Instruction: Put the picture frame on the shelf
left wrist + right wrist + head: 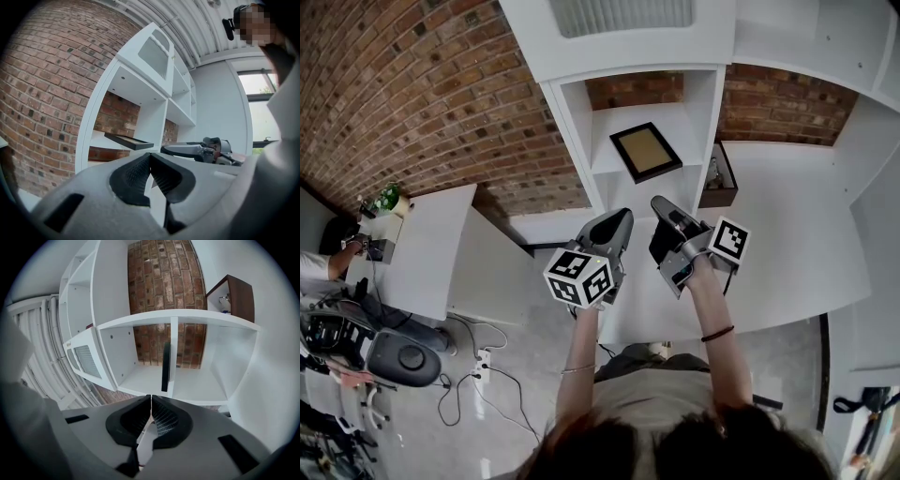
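The picture frame (645,151), black-edged with a tan middle, lies flat in an open cubby of the white shelf unit (572,131). It shows edge-on in the left gripper view (129,140) and in the right gripper view (165,366). My left gripper (623,217) is held in front of the shelf, below the cubby. Its tips (150,154) meet, shut on nothing. My right gripper (659,203) hangs beside it, also back from the frame, its jaws (151,397) shut and empty. The right gripper (201,150) shows in the left gripper view too.
A dark brown open box (719,178) with small items stands on the white counter (787,234) right of the cubby. A white desk (431,253) lies to the left, with cables (478,375) and a dark round object (403,358) on the floor. Brick wall (422,84) lies behind.
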{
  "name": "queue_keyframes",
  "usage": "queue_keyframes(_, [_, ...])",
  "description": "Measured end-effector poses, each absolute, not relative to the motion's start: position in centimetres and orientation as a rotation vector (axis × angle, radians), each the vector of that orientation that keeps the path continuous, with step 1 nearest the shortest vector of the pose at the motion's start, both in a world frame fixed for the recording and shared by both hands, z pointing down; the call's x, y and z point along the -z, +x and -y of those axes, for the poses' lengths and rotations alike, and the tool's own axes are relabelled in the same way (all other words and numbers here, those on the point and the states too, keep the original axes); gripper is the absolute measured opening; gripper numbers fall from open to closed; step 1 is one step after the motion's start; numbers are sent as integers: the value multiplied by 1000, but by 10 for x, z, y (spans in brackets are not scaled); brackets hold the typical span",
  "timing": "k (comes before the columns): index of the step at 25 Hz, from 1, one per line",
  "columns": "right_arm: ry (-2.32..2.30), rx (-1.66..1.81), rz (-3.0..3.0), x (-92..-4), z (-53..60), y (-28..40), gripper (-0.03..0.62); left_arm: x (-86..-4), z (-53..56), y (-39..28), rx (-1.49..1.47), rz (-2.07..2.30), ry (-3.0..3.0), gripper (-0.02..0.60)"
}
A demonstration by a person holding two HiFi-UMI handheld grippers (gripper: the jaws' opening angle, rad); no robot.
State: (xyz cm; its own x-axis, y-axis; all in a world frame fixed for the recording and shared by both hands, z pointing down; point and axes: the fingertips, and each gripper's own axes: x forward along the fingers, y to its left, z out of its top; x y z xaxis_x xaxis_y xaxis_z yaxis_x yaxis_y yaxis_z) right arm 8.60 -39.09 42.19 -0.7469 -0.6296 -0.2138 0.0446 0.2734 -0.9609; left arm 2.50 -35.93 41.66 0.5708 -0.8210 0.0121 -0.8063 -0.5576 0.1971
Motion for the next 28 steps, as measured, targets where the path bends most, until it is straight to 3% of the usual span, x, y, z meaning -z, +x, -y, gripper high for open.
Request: queue_keyframes(28, [-397,1454,-2007,-407,376,89,9,-412,344,27,138,1375,2644,11])
